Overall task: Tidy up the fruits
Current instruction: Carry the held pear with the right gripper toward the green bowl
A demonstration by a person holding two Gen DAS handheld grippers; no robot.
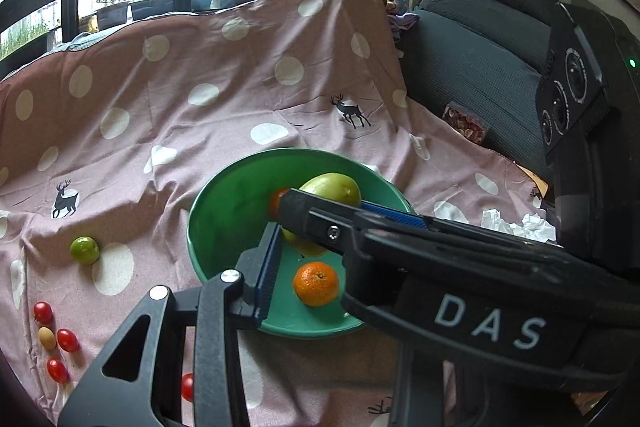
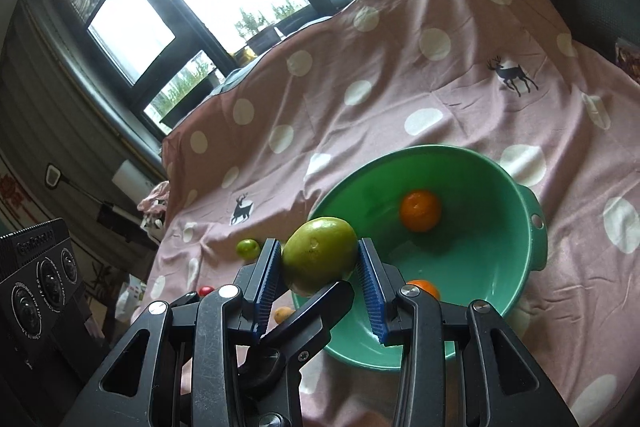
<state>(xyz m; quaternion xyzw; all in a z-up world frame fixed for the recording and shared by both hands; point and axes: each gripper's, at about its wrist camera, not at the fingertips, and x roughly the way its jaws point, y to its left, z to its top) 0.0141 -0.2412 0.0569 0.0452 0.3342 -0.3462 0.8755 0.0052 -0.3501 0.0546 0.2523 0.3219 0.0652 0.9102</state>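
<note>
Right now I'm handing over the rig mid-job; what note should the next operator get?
Right gripper: shut on the large yellow-green fruit, held at the rim of the green plastic bowl.
Left gripper: close under that fruit, one finger crossing beneath it; grip unclear.
Done: two oranges lie in the bowl.
Left: release the fruit into the bowl, then collect the small green fruit, red cherry tomatoes and small tan fruit from the pink dotted cloth.
</note>
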